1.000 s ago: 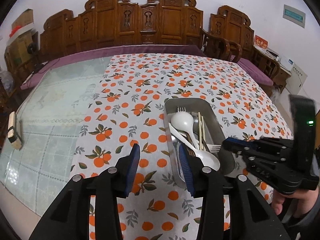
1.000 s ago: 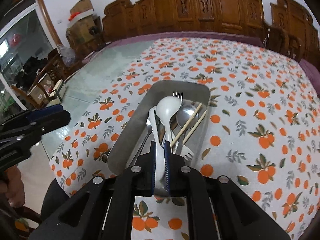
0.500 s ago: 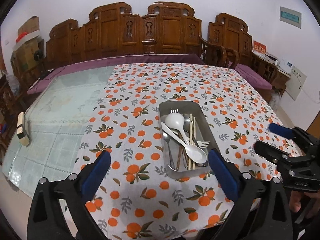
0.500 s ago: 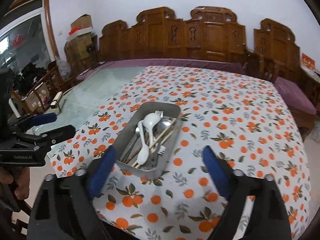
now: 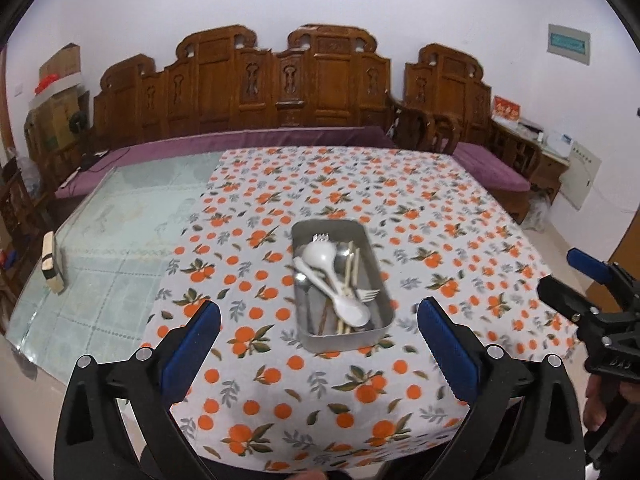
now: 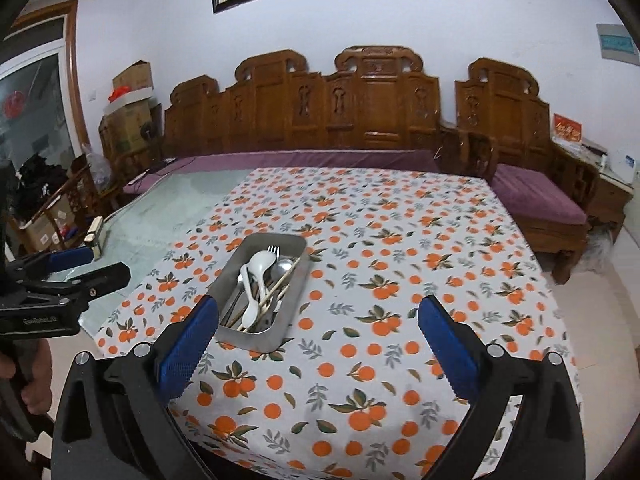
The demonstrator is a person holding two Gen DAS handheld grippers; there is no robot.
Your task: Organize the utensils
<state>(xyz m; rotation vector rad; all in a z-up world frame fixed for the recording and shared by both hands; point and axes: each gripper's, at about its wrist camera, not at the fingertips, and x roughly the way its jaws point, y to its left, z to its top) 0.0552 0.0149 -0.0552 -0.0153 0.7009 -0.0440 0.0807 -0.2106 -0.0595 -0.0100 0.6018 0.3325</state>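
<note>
The metal tray (image 5: 379, 276) is sitting on the orange-print tablecloth (image 5: 420, 216), lying ahead of both grippers and touching neither. Inside the tray two white plastic spoons (image 5: 320, 257) are lying crossed over metal spoons (image 6: 282, 267), forks (image 5: 368, 294) and pale chopsticks (image 5: 352, 264), all heaped lengthwise. The left gripper (image 5: 318, 344) is hovering on the near side of the tray, its blue-padded fingers (image 5: 192, 344) standing wide apart with nothing between them. The right gripper (image 6: 316, 340), just right of the tray, has just been opening and is gaping empty. Writing on the gripper bodies is too blurred to read.
</note>
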